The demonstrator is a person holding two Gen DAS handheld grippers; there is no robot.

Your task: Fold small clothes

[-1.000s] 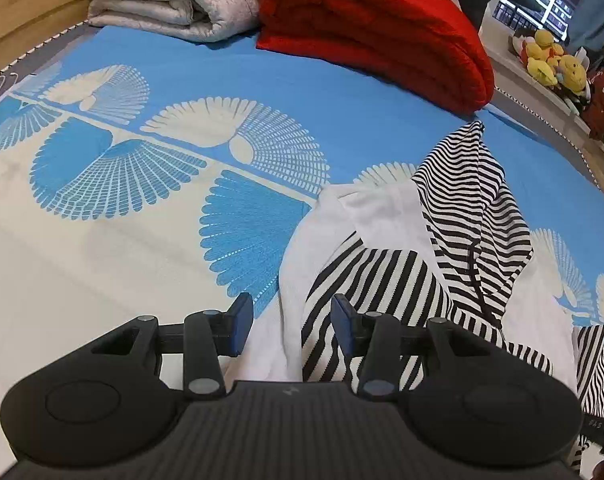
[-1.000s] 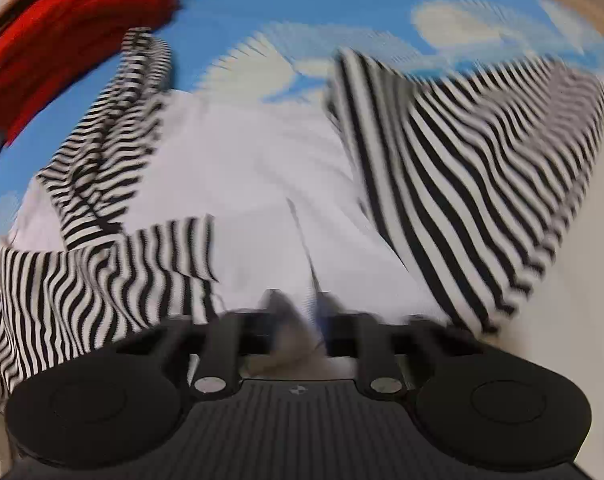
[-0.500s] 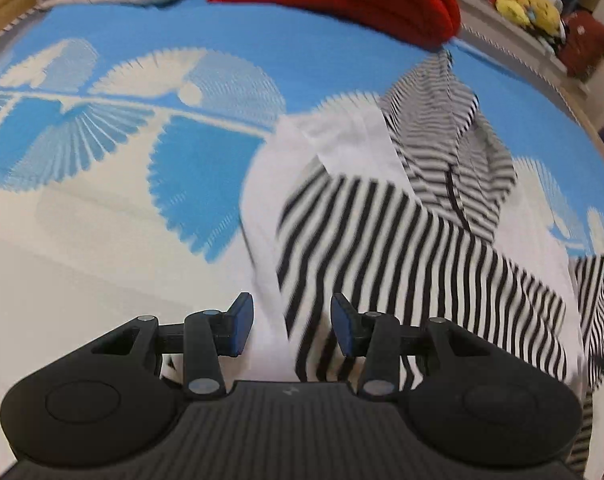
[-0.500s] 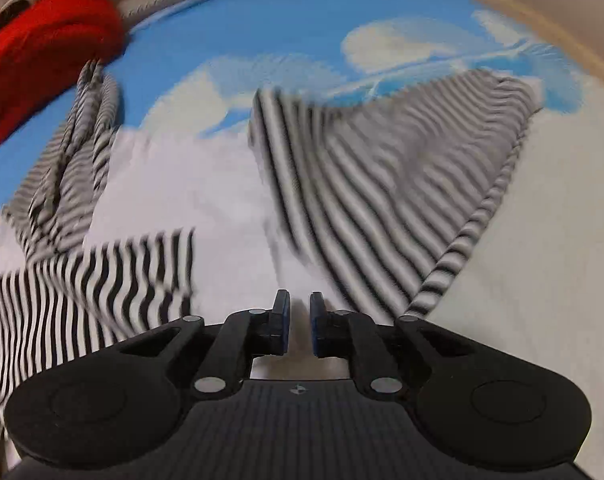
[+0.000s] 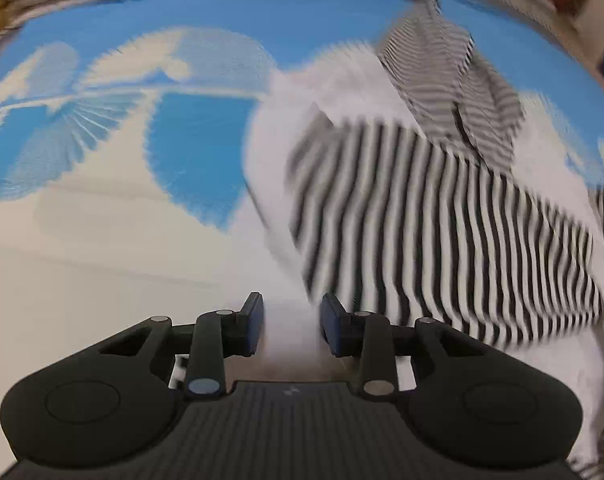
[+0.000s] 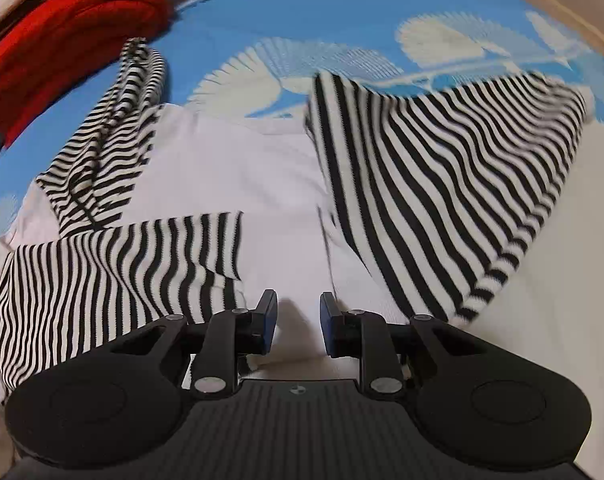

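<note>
- Right now your hooded top (image 6: 238,168) lies spread on the blue-and-cream bedspread (image 6: 341,8), straight ahead of both claws, white body in the middle and striped parts round it.
- Your right gripper (image 6: 298,322) stands with its jaws apart and nothing between them, just over the white hem (image 6: 302,280) at the near edge.
- From that claw, one striped sleeve (image 6: 114,272) lies folded across the body to its left, and the other striped sleeve (image 6: 453,184) fans outward to its right, running from the shoulder down to a cuff near you.
- The striped hood (image 6: 110,132) points away from you toward the red quilt (image 6: 62,28), so the garment's long axis runs hem-near, hood-far.
- Your left gripper (image 5: 290,322) is likewise parted and holds nothing; this view is blurred, but white cloth (image 5: 270,184) lies just ahead of it and the folded sleeve (image 5: 441,232) to its right.
- Judging by this, the spread sleeve is the part not yet folded, and your right claw is the nearer one to its cuff.
</note>
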